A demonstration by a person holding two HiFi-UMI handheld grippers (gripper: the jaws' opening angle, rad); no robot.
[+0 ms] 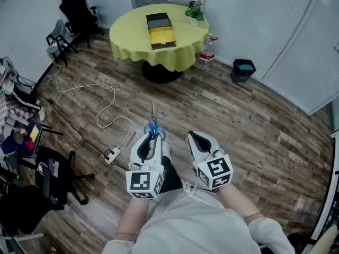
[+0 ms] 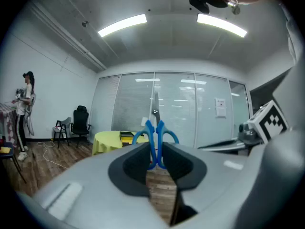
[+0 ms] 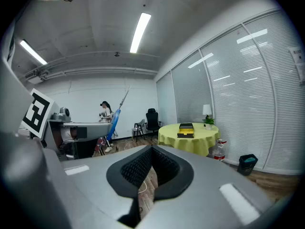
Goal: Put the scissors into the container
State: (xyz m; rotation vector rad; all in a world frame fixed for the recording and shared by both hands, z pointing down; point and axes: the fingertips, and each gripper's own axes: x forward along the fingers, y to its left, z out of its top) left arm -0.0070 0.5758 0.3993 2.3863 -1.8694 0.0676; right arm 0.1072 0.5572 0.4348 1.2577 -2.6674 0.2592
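Left gripper (image 1: 152, 143): jaws clamped on the scissors (image 1: 154, 121) at the blue handle loops, over the floor and well short of the container (image 1: 160, 29). They look light and stiff, hard plastic plus smooth steel, so they could pivot or slip in the grip. The loops are the right hold, clear of the blades. Long axis runs along the jaws, closed tips pointing ahead toward the container. Right gripper (image 1: 197, 142), equally short of the container: jaws together, empty.
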